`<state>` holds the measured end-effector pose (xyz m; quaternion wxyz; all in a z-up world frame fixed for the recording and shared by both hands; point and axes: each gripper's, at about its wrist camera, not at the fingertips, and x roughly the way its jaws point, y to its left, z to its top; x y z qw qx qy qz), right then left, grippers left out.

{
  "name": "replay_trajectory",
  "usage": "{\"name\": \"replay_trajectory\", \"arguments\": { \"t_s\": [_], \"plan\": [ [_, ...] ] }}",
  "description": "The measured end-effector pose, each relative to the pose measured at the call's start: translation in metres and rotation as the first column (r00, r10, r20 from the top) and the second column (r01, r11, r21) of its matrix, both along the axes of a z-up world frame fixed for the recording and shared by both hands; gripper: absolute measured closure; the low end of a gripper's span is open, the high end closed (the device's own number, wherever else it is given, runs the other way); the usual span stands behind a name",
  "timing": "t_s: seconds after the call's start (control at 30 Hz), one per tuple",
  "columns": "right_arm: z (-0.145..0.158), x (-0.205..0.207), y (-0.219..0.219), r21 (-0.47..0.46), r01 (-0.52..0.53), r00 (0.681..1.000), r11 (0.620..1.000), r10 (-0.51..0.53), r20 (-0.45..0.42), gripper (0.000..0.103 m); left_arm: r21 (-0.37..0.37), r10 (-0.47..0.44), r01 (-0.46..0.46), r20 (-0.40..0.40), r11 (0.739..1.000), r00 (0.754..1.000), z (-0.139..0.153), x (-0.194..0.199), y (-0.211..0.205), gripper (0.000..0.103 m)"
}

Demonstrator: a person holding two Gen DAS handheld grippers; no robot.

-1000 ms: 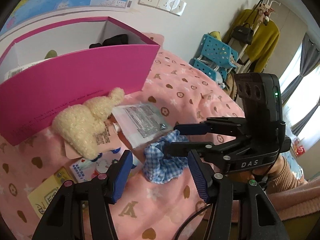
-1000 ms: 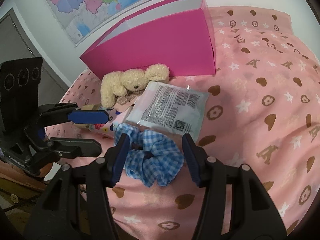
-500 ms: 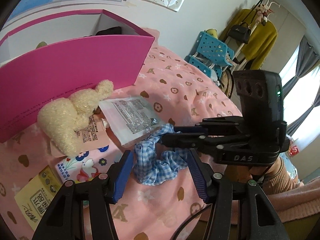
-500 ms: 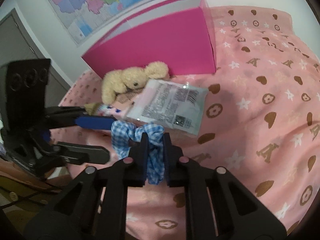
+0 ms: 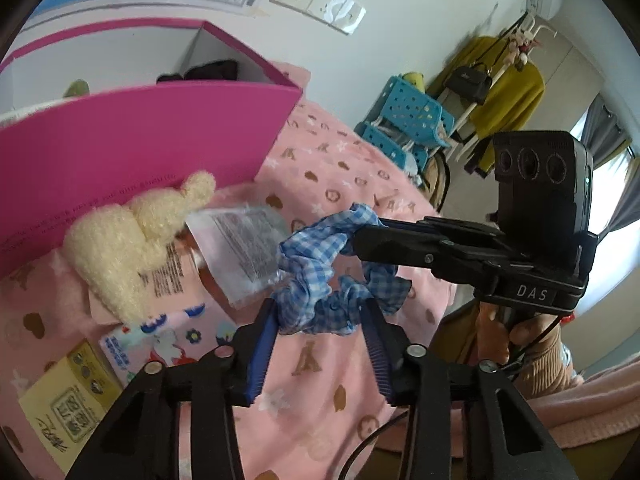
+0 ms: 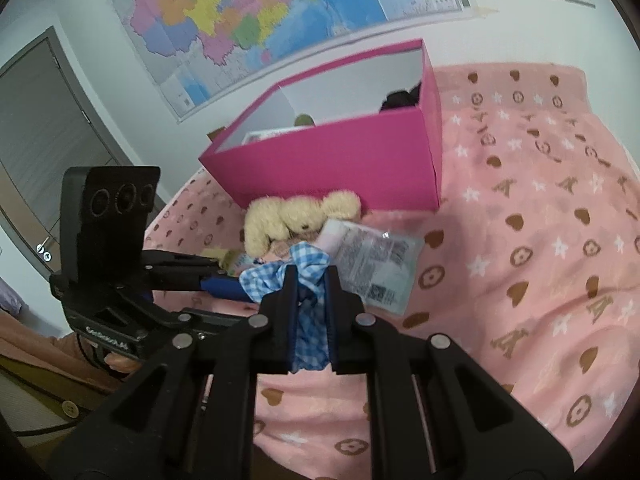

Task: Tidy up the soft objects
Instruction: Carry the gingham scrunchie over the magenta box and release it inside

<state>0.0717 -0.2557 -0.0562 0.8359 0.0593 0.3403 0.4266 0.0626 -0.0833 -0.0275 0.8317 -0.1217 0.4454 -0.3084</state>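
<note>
My right gripper (image 6: 311,280) is shut on a blue checked scrunchie (image 6: 308,268) and holds it lifted above the pink bedspread. In the left wrist view the scrunchie (image 5: 320,264) hangs from the right gripper (image 5: 356,236), just above my open left gripper (image 5: 320,320), which is empty. A cream plush bear (image 5: 132,240) lies in front of the open pink box (image 5: 140,148); it also shows in the right wrist view (image 6: 296,220), with the box (image 6: 340,160) behind it. A clear plastic packet (image 5: 244,248) lies beside the bear.
Flat printed packets and a yellow card (image 5: 68,404) lie on the bedspread (image 6: 520,280) at the left. A dark item (image 6: 400,100) and a white packet lie inside the box. Blue plastic baskets (image 5: 404,120) and a coat rack stand beyond the bed.
My right gripper closed on the scrunchie and lifted it off the bedspread. My left gripper stayed open and moved under the hanging scrunchie.
</note>
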Motion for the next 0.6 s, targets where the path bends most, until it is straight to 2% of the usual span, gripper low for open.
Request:
{"name": "replay_trajectory", "arguments": {
  "t_s": [0.4, 0.6],
  "plan": [
    [0.045, 0.022, 0.013, 0.044, -0.021, 0.995, 0.999, 0.017, 0.097, 0.090, -0.023, 0.053, -0.051, 0.133, 0.998, 0.990, 0.046, 0.014, 0.016, 0.066],
    [0.069, 0.048, 0.022, 0.066, -0.014, 0.990, 0.998, 0.005, 0.138, 0.089, -0.014, 0.092, -0.091, 0.179, 0.996, 0.980, 0.066, 0.033, 0.030, 0.066]
  ]
}}
